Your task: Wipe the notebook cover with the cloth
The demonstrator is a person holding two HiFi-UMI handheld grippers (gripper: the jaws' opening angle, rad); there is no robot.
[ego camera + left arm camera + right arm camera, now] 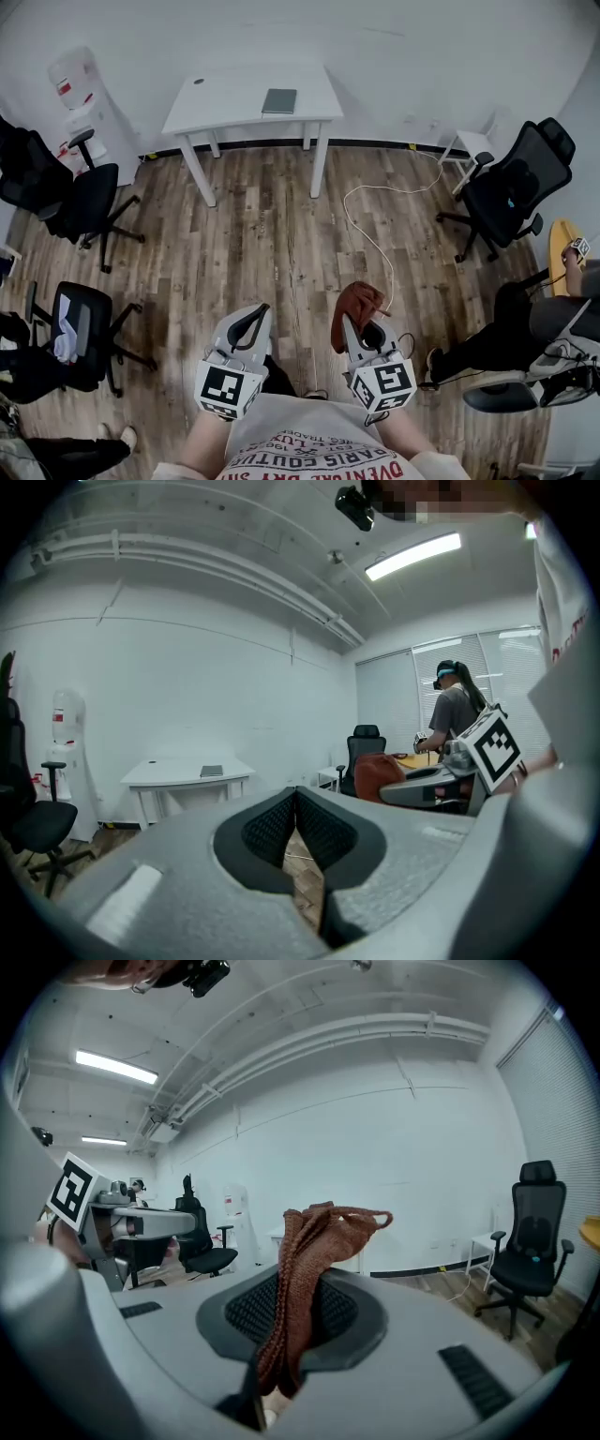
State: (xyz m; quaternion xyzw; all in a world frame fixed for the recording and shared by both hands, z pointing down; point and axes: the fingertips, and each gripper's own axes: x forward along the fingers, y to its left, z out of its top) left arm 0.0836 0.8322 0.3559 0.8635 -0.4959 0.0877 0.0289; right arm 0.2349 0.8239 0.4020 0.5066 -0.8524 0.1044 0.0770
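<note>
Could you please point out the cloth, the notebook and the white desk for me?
cloth (pixel 300 1260), right gripper view, on its folded middle.
notebook (pixel 279 100), head view, middle of its dark cover.
white desk (pixel 225 98), head view, bare top left of the notebook.

The dark rectangular notebook (pixel 279 100) lies on the right half of the white rectangular table (pixel 225 103), which stands against the far wall, well ahead of both grippers. Near the person's body, the grey left gripper (pixel 253 314) sits beside the grey right gripper (pixel 359 328), whose jaws clamp the rust-brown knitted cloth (pixel 357 302). A white cable (pixel 375 239) runs across the wooden plank floor (pixel 262 244) between table and grippers.
</note>
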